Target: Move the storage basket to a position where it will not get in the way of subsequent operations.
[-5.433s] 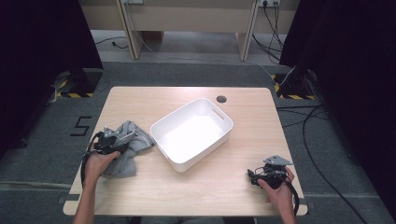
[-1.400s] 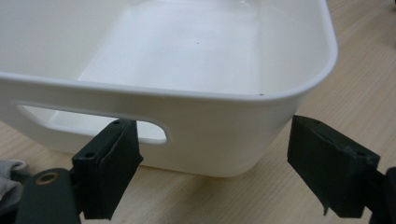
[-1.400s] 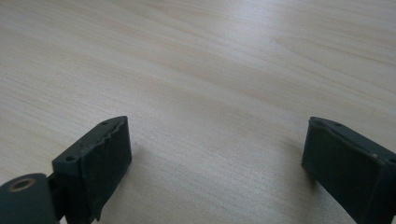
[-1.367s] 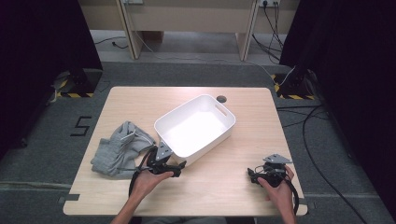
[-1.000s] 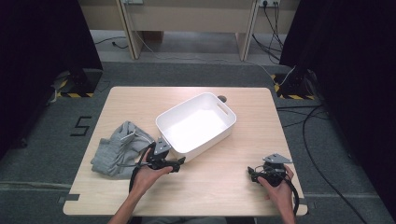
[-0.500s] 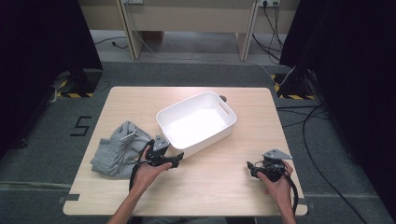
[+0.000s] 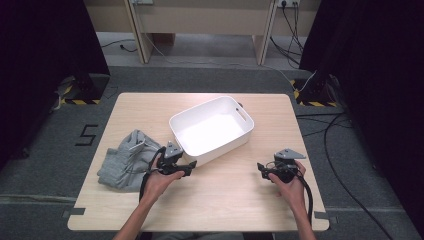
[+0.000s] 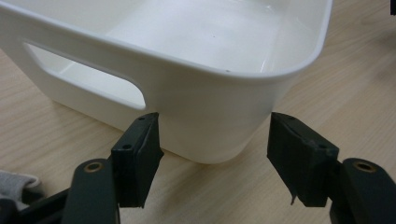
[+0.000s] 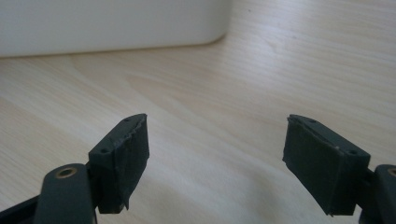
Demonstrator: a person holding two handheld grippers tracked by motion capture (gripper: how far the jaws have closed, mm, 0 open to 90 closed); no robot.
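A white plastic tub (image 7: 212, 127) with handle slots stands on the wooden table (image 7: 225, 205), a little behind its middle. A crumpled grey cloth (image 7: 125, 160) lies at the left. My left gripper (image 7: 189, 166) sits between cloth and tub, pointing at the tub's near corner. In the left gripper view its jaws (image 8: 215, 119) have just been closing and stand open on either side of that tub (image 8: 205, 107) corner, with the pads not pressing on it. My right gripper (image 7: 261, 168) hovers low at the right, open, with bare wood between its jaws (image 9: 217, 121). The tub (image 9: 112, 23) lies farther off in the right gripper view.
A corner of the grey cloth (image 8: 14, 184) shows beside the left jaw. Cables (image 7: 325, 125) trail over the floor to the right of the table. A desk frame (image 7: 200, 20) stands beyond the far edge. Bare wood runs along the near side of the table.
The left hand left the cloth and came to the tub's near corner, and the tub slid a little away and to the right. The right gripper shifted slightly left.
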